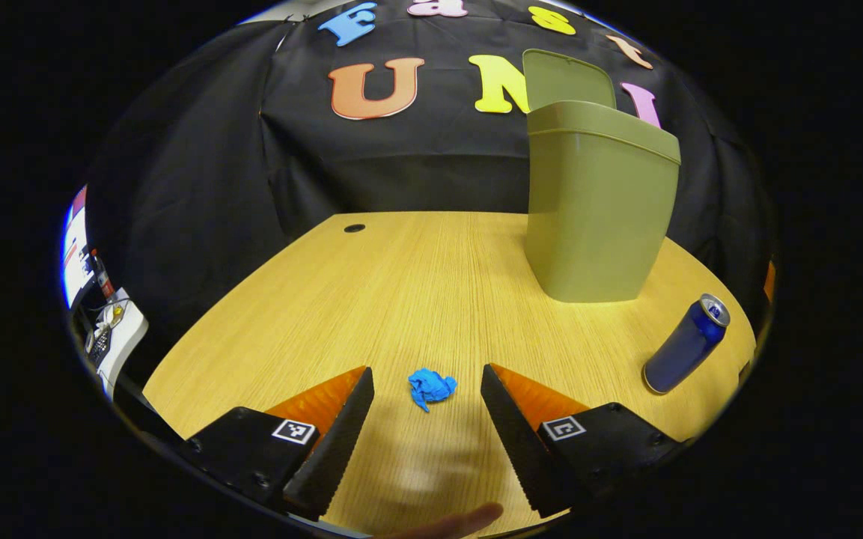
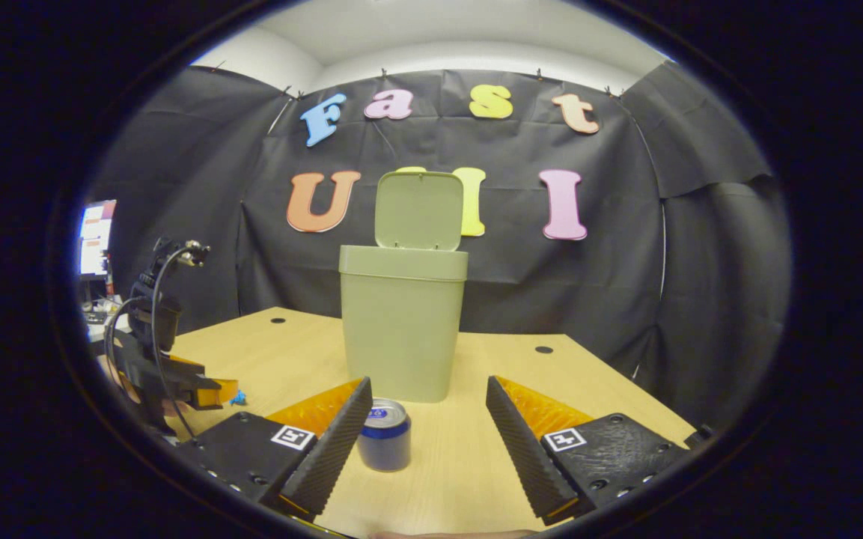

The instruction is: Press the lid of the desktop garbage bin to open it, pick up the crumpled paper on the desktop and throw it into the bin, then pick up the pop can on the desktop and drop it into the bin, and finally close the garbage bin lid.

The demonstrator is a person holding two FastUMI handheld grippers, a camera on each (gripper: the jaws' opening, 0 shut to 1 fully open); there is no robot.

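Crumpled paper [image 1: 432, 388] lies between left claw's [image 1: 427, 384] fingertips.

Black cloth walls [image 2: 521, 299] enclose a light wooden desk [image 1: 416, 284] with cable holes.

- So the whole setup sits on a light wood-grain table [image 1: 416, 277], with a couple of small dark round holes near its back edge.
- Olive-green bin [image 1: 596, 217] stands upright toward the back, lid flipped up.
- Crumpled blue paper [image 1: 432, 388] lies on the bare wood near the front, well apart from the bin.
- Dark blue pop can [image 1: 685, 343] stands upright near the bin, not touching it.
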